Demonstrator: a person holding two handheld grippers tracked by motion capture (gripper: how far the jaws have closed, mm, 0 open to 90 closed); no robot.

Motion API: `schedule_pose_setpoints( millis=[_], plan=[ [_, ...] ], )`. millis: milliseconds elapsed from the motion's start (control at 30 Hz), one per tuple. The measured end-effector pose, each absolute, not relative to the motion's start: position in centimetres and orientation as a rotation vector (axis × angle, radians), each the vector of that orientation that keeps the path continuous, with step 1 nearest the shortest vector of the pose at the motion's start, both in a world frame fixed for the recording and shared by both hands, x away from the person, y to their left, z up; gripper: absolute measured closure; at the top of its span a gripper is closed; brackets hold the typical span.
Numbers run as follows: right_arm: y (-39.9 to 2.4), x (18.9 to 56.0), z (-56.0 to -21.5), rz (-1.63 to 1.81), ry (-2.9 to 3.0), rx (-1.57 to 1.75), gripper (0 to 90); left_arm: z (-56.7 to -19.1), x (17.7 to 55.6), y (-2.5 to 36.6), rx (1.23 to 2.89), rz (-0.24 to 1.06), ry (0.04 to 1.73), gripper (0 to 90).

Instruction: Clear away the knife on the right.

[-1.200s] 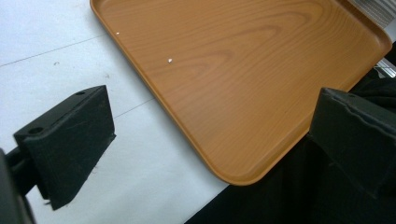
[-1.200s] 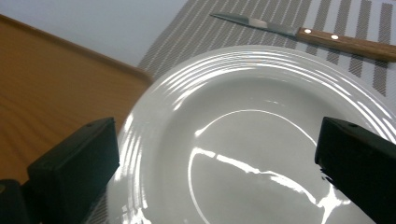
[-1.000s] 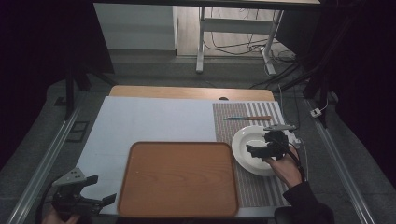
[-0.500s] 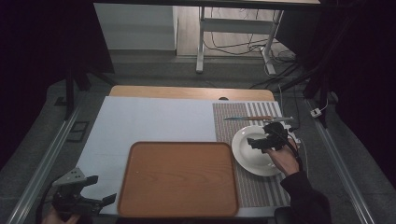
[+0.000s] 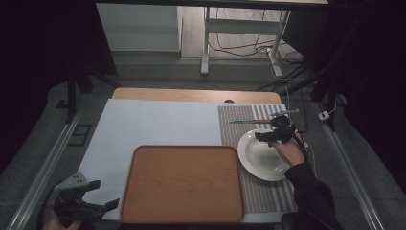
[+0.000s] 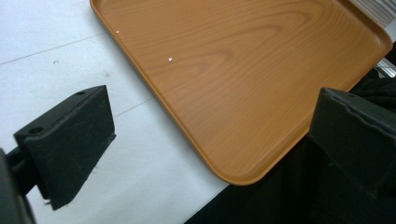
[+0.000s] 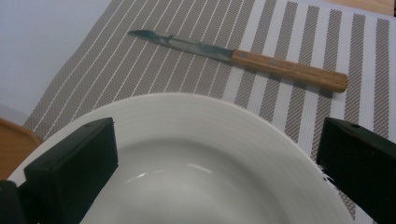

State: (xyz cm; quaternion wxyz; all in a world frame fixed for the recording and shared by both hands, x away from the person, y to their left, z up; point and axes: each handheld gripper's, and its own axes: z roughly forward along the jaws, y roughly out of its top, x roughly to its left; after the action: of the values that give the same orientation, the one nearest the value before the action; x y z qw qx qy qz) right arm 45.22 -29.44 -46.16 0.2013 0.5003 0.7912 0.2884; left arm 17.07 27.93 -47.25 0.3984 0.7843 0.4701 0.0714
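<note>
The right claw (image 5: 269, 135) hangs over the far edge of the white bowl (image 5: 261, 160), jaws wide apart, holding nothing. The left claw (image 5: 103, 194) waits wide open and empty by the near left corner of the big brown tray (image 5: 182, 182). The bowl sits on a striped mat (image 5: 234, 125). A wooden-handled knife (image 7: 243, 58) lies just past it.

Table (image 5: 143, 120) carries tray (image 5: 184, 182) and striped placemat (image 5: 234, 129).
</note>
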Motion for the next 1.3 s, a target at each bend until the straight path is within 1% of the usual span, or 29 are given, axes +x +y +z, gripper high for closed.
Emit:
schedule_pose_setpoints(
  millis=[500,833,933,1000,1033,1100,1167,1233,1267,1300],
  plan=[
    [-29.7,49.2,-46.4,0.742,2.193,1.419,0.0,-47.3,17.1,27.9,1.988,0.181,1.193,0.2],
    [-29.7,51.8,-47.2,0.677,2.190,1.424,0.0,-47.3,17.1,27.9,1.989,0.178,1.194,0.2],
    [-29.8,52.2,-47.3,0.659,2.194,1.421,1.6,-47.3,17.1,27.9,1.989,0.178,1.194,0.3],
    [-29.9,52.8,-47.4,0.639,2.189,1.414,8.9,-47.3,17.1,27.9,1.988,0.180,1.194,0.3],
    [-29.9,52.8,-47.4,0.639,2.189,1.414,8.9,-47.3,17.1,27.9,1.989,0.179,1.194,0.3],
    [-30.3,53.5,-47.4,0.647,2.180,1.411,21.6,-47.3,17.1,27.9,1.989,0.180,1.195,0.3],
    [-30.6,53.9,-47.3,0.646,2.182,1.411,31.7,-47.3,17.2,27.9,1.990,0.178,1.196,0.3],
    [-31.0,54.4,-47.2,0.655,2.196,1.423,47.5,-47.3,17.1,27.9,1.991,0.179,1.195,0.3],
    [-31.2,54.6,-47.3,0.655,2.210,1.427,52.5,-47.3,17.1,27.9,1.989,0.180,1.195,0.3],
    [-31.2,54.6,-47.3,0.655,2.210,1.427,52.5,-47.3,17.1,27.9,1.989,0.180,1.195,0.3]
  ],
)
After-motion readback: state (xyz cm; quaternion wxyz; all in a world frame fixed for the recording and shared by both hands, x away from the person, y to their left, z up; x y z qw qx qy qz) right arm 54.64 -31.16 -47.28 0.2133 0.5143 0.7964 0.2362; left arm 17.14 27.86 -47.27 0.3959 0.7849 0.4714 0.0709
